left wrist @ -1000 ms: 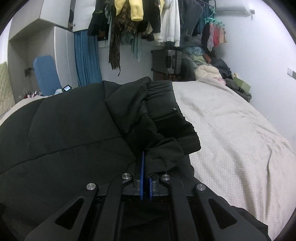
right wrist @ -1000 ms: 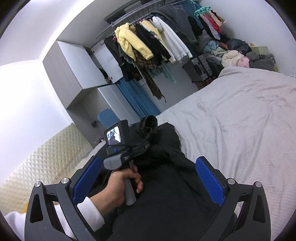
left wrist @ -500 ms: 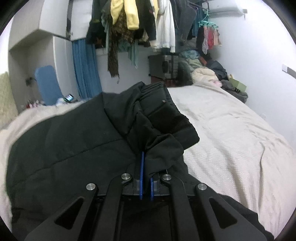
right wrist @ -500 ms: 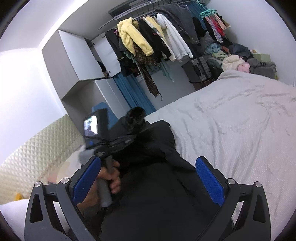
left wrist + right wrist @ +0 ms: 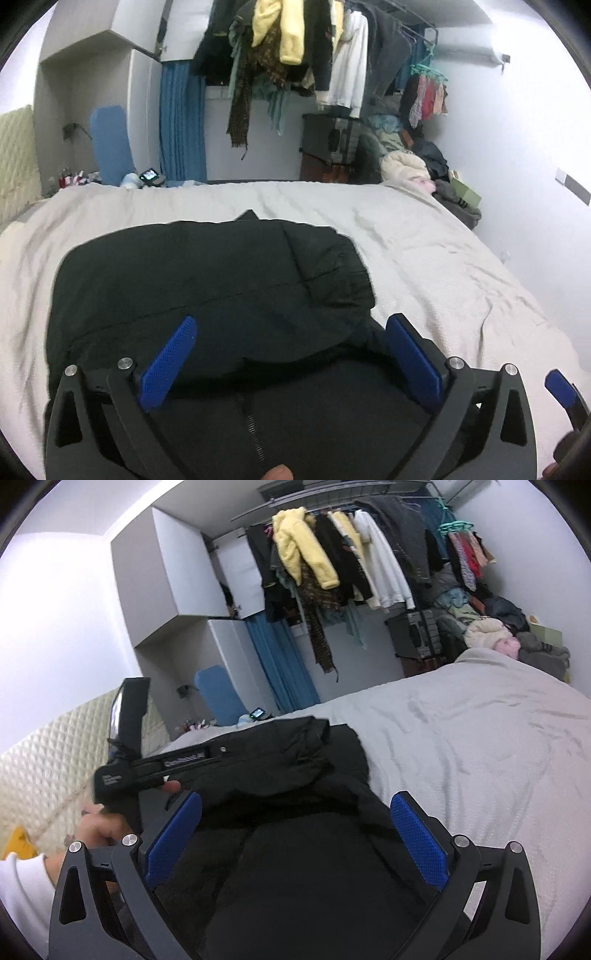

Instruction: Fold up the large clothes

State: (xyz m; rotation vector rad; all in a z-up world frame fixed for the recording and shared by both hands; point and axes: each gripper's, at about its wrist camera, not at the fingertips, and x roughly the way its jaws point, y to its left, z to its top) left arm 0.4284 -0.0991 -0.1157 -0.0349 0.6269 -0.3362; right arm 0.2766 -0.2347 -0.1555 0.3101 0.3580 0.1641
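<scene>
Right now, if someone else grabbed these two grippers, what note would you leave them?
Left gripper: open, holding nothing, over the black jacket.
Right gripper: open, empty, over the same jacket.
The jacket lies on the bed, a sleeve folded onto its body, zipper nearest you.
Done: that fold.
Left: probably folding it smaller; I can't see the near part.
</scene>
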